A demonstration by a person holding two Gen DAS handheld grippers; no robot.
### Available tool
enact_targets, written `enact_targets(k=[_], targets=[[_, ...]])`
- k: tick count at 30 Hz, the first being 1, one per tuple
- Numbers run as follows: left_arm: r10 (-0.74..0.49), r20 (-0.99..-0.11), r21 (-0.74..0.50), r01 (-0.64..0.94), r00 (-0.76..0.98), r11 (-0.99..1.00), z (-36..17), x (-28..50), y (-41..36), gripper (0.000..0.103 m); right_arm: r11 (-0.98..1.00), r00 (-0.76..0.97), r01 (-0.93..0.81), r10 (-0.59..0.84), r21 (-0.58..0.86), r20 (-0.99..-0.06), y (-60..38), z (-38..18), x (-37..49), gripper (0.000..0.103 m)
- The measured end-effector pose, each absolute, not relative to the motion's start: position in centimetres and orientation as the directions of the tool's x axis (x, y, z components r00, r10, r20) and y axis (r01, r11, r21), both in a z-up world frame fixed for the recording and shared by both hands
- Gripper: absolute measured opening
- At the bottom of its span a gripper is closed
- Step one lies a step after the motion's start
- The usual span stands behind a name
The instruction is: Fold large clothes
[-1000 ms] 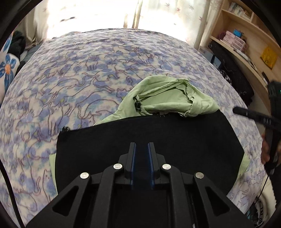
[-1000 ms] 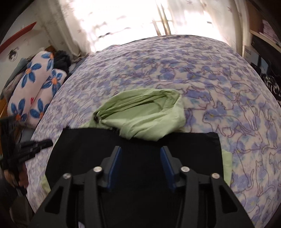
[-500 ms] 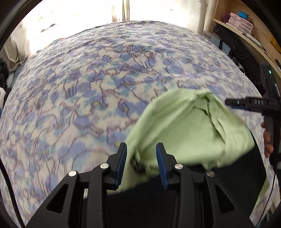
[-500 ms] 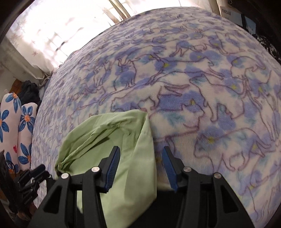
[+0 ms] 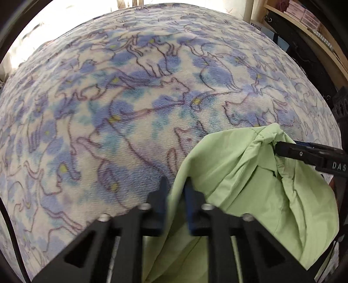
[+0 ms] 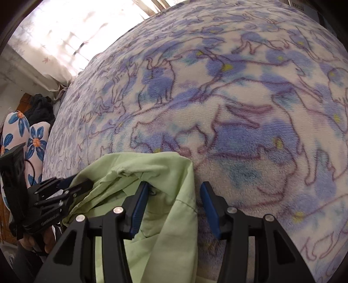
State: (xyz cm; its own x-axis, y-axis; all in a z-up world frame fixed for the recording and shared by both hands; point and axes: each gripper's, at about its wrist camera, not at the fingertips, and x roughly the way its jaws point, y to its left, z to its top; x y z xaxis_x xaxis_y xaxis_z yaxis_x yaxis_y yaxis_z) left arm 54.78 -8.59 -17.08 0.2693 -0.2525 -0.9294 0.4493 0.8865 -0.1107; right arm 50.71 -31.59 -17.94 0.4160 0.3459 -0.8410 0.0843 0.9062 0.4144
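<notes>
A light green garment (image 5: 239, 174) lies bunched on the cat-print fleece blanket (image 5: 130, 108). In the left wrist view my left gripper (image 5: 175, 189) is shut on the garment's left edge, with the cloth running down between its fingers. The right wrist view shows the same grip from the side, left gripper (image 6: 83, 185) against the garment (image 6: 152, 169). My right gripper (image 6: 174, 196) straddles the garment's right fold, jaws open; the right pad stands off the cloth. From the left wrist view the right gripper (image 5: 280, 149) has its tips at the bunched fold.
The blanket (image 6: 239, 108) covers the whole bed ahead. Flower-print pillows (image 6: 32, 139) and dark clothes (image 6: 41, 108) lie beyond the bed's left side, under a bright curtain (image 6: 65, 32). Wooden shelves (image 5: 304, 17) stand at the right. A hand (image 6: 32, 241) holds the left gripper.
Both grippers moved forward and down from over the black part to the green bunch. The left jaws opened, then shut on the green edge. The right jaws came down astride the fold.
</notes>
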Motion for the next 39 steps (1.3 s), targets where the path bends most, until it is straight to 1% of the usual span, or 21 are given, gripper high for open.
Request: enact_targets(k=[1,2,3,5,8,12,15,17,20,22,25,27,30,32,34,37,38,39], targets=[[-0.249,-0.923,-0.099,0.445,0.293,0.890,-16.9,54.5,-8.6,0.008,0.913,0.424,0.061,0.342,0.402,-0.839,-31.2,-17.7,50.7,0.041],[-0.252,-0.913,-0.086,0.453,0.320,0.888,-16.5,54.0,-8.7,0.006,0.927,0.429,0.025,0.328,0.375,-0.841,-30.5,-17.3,50.6,0.027],[-0.257,-0.905,-0.080,0.458,0.338,0.885,-16.2,53.7,-8.6,0.005,0.938,0.438,0.009,0.308,0.347,-0.844,-30.1,-16.9,50.7,0.023],[-0.269,-0.883,-0.070,0.458,0.385,0.886,-14.8,52.4,-8.0,0.004,0.954,0.484,-0.038,0.278,0.297,-0.830,-28.8,-15.2,50.1,0.020],[-0.301,-0.851,-0.092,0.443,0.430,0.892,-12.4,50.5,-6.4,0.004,0.960,0.576,-0.110,0.272,0.257,-0.771,-27.2,-12.0,48.7,0.019],[-0.341,-0.798,-0.115,0.430,0.497,0.895,-8.2,46.4,-2.2,0.004,0.940,0.684,-0.234,0.341,0.249,-0.645,-24.8,-5.9,44.9,0.019],[-0.368,-0.773,-0.153,0.412,0.517,0.898,-5.8,42.9,1.3,0.004,0.910,0.719,-0.351,0.414,0.221,-0.559,-22.5,-1.5,40.7,0.019],[-0.379,-0.766,-0.178,0.395,0.520,0.901,-4.7,40.0,3.6,0.004,0.884,0.728,-0.433,0.458,0.174,-0.511,-20.4,1.0,37.0,0.019],[-0.395,-0.767,-0.209,0.385,0.506,0.899,-4.1,36.2,6.4,0.004,0.843,0.716,-0.530,0.506,0.098,-0.481,-17.5,3.2,31.4,0.019],[-0.396,-0.773,-0.214,0.384,0.496,0.898,-4.3,33.1,8.2,0.004,0.817,0.698,-0.576,0.512,0.031,-0.501,-15.3,3.2,27.4,0.019],[-0.387,-0.812,-0.220,0.384,0.438,0.897,-5.5,28.9,10.2,0.004,0.787,0.668,-0.611,0.454,-0.087,-0.589,-12.4,1.1,22.0,0.021],[-0.378,-0.841,-0.229,0.378,0.388,0.897,-6.6,26.3,11.3,0.004,0.765,0.646,-0.626,0.403,-0.149,-0.648,-11.2,-1.5,19.2,0.022],[-0.366,-0.861,-0.228,0.376,0.354,0.898,-7.3,23.2,12.3,0.005,0.748,0.604,-0.641,0.351,-0.174,-0.716,-10.4,-4.9,16.2,0.022],[-0.368,-0.866,-0.234,0.376,0.339,0.897,-7.3,21.4,12.6,0.006,0.755,0.565,-0.642,0.348,-0.133,-0.748,-10.5,-6.2,14.6,0.022],[-0.376,-0.867,-0.243,0.380,0.327,0.892,-7.2,19.9,12.8,0.011,0.774,0.553,-0.626,0.350,-0.100,-0.756,-10.7,-6.7,13.3,0.022],[-0.378,-0.862,-0.234,0.396,0.338,0.888,-6.6,17.7,12.6,0.023,0.807,0.550,-0.589,0.359,-0.045,-0.754,-11.5,-6.5,12.1,0.024],[-0.385,-0.859,-0.240,0.398,0.338,0.885,-6.4,17.4,12.5,0.030,0.819,0.552,-0.573,0.357,-0.031,-0.754,-11.6,-6.3,11.9,0.030],[-0.396,-0.854,-0.253,0.397,0.336,0.882,-6.2,16.9,12.5,0.034,0.837,0.555,-0.548,0.351,-0.013,-0.754,-12.0,-6.1,11.8,0.040]])
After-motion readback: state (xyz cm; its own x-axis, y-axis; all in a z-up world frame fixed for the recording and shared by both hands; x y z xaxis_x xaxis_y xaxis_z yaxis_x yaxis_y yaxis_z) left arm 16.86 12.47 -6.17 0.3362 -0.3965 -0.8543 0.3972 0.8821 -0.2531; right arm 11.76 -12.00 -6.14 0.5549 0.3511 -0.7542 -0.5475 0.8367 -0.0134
